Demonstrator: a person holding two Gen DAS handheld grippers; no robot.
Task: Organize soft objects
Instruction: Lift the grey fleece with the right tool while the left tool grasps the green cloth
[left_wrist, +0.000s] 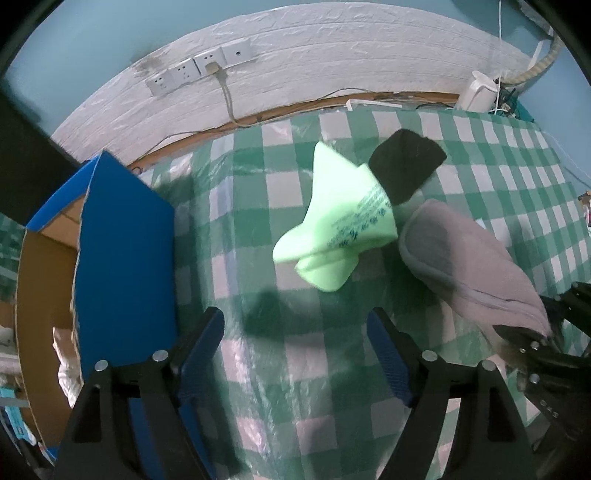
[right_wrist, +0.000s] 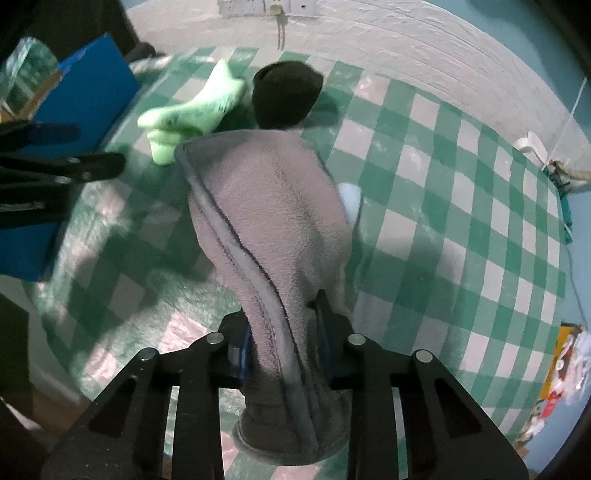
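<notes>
A grey fleece cloth (right_wrist: 273, 229) hangs between the fingers of my right gripper (right_wrist: 284, 332), which is shut on it; its far end trails onto the checked tablecloth (right_wrist: 461, 206). The same grey fleece cloth (left_wrist: 476, 258) shows at the right of the left wrist view, pinched by the right gripper (left_wrist: 532, 343). A light green cloth (left_wrist: 340, 221) with blue print lies bunched in the middle, and a black cloth (left_wrist: 404, 166) lies just beyond it. My left gripper (left_wrist: 295, 332) stands open above bare tablecloth, short of the green cloth. The left gripper (right_wrist: 103, 147) also appears at the left of the right wrist view.
An open cardboard box with blue flaps (left_wrist: 122, 240) stands at the table's left edge. A white wall with sockets (left_wrist: 199, 70) and a plugged cable runs behind the table. A white jug-like object (left_wrist: 480, 92) sits at the far right corner.
</notes>
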